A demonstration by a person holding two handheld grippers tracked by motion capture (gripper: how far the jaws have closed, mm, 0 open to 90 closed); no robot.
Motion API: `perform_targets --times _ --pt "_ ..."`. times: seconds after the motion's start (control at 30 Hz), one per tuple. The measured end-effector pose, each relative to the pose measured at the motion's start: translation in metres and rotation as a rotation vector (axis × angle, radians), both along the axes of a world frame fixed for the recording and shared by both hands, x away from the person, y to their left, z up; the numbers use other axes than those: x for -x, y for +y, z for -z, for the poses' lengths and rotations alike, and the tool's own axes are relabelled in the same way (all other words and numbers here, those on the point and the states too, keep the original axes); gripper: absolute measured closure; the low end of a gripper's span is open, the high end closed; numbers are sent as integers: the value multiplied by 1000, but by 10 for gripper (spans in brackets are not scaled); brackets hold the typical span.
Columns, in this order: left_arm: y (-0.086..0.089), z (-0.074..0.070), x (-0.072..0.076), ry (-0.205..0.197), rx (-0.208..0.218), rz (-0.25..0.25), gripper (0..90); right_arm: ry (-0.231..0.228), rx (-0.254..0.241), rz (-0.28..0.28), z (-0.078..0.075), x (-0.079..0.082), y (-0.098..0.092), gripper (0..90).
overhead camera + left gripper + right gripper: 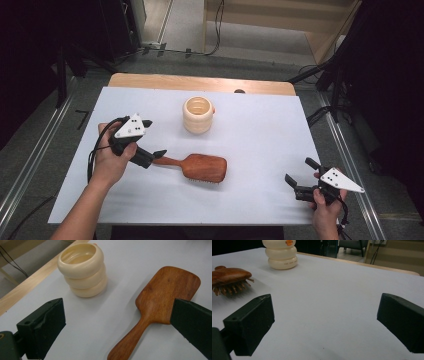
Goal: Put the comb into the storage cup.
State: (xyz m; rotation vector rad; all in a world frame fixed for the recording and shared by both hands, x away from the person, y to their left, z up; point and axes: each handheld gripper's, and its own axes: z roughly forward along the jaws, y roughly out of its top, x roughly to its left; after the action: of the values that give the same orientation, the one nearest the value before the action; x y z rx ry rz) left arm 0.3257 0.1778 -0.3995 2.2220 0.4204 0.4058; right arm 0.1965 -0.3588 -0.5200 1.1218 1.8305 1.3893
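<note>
A brown wooden hairbrush (200,167) lies bristles down on the white table, its handle pointing left. In the left gripper view the hairbrush (160,295) has its handle running between the wide-apart jaws, nearer the right one, and nothing clamps it. My left gripper (154,137) is open at the handle's end. A cream ribbed cup (198,115) stands upright behind the brush and shows as the cup (82,270) ahead of the left jaw. My right gripper (300,171) is open and empty near the front right corner. From there the hairbrush (229,275) and cup (280,255) sit far left.
The white table sheet (260,130) has a bare wooden strip (200,82) along its far edge. Dark stands and cables (325,75) ring the table on the floor. Open surface lies between the brush and the right gripper (324,315).
</note>
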Motion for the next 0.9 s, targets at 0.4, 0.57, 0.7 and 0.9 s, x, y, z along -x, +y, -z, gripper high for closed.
perform_targets --times 0.4,0.57,0.7,0.9 --pt "-22 9 -10 49 -139 102 2 6 -1 -8 0 0 0 0" --pt "-31 14 -13 66 -199 129 2 5 -1 -9 0 -1 0 0" --pt "-41 23 -18 93 -278 169 17 6 -2 -10 0 -1 0 0" --pt "-46 34 -25 142 -308 204 31 8 -5 -12 0 -1 0 0"
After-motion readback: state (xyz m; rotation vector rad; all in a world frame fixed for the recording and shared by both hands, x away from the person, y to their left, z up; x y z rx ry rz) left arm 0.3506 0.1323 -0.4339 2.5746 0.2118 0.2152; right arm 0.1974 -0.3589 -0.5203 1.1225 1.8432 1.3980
